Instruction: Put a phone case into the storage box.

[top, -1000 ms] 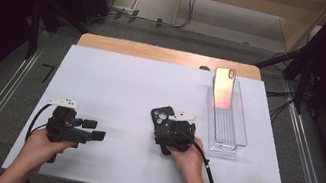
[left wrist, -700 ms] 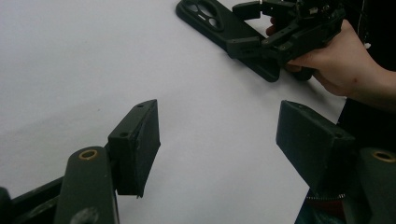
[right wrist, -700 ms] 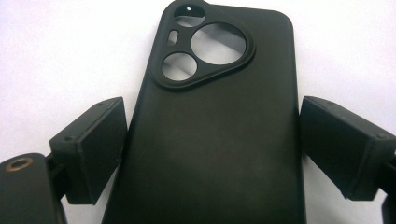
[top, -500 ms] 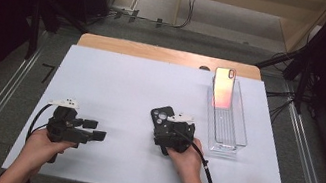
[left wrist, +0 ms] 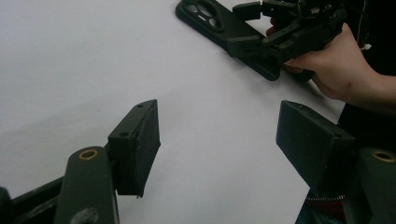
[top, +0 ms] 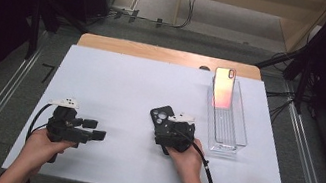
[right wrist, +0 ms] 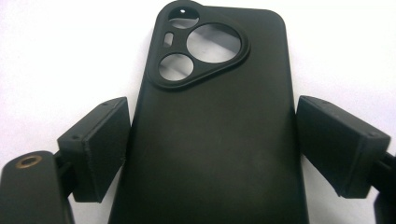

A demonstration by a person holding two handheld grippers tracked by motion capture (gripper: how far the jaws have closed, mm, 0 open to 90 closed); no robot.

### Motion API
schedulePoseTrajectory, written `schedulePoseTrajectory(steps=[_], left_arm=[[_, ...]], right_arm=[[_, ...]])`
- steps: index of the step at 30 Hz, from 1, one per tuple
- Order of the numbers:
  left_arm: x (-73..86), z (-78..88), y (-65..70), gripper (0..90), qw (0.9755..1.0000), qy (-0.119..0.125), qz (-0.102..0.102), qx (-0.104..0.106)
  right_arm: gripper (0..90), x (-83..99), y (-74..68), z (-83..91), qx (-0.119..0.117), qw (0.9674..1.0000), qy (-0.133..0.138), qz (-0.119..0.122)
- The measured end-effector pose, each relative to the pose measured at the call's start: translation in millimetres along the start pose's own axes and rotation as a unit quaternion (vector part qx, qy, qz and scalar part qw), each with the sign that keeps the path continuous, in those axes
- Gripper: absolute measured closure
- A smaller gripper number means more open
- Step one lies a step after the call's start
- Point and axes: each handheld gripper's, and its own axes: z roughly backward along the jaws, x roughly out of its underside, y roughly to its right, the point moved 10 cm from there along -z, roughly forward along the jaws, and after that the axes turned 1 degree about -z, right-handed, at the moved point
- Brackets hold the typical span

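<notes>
1. My right tongs [right wrist: 210,144] straddle the black phone case [right wrist: 215,130] lying flat mid-table; the jaws have just been closing, pads at its long edges, contact uncertain.
2. My left tongs [left wrist: 224,140] stand apart over bare white table [top: 116,83].
3. A clear tray [top: 232,134] sits just beside the case, toward the table's right edge.

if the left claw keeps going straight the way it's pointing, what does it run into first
Probably the right claw, which straddles the black phone case lying on the white table. Bare tabletop lies between, though depth is hard to judge.
</notes>
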Motion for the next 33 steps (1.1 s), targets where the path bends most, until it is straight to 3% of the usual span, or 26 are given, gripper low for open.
schedulePoseTrajectory(steps=[12, 16, 20, 26, 33], left_arm=[[-2.8, -1.7, 2.0, 30.8, 1.0000, 0.002, 0.002, 0.003], [-5.9, -2.2, 3.5, 30.8, 1.0000, 0.003, 0.003, 0.002], [-11.1, -3.0, 6.8, 30.7, 0.9999, 0.008, 0.010, 0.004], [-21.2, -4.7, 14.5, 30.6, 0.9997, 0.016, 0.018, 0.012], [-32.6, -10.7, 20.4, 30.3, 0.9994, 0.016, 0.028, 0.009]], right_arm=[[13.6, -4.0, 4.8, 5.3, -0.029, 0.9994, 0.002, -0.019], [13.6, -12.5, 5.9, 13.4, -0.040, 0.9984, 0.019, -0.035], [13.6, -21.4, 4.4, 24.3, -0.053, 0.9975, 0.030, -0.036], [13.5, -34.2, -1.8, 43.9, -0.079, 0.9937, 0.054, -0.057], [13.5, -33.8, -8.6, 52.7, -0.104, 0.9896, 0.054, -0.084]])
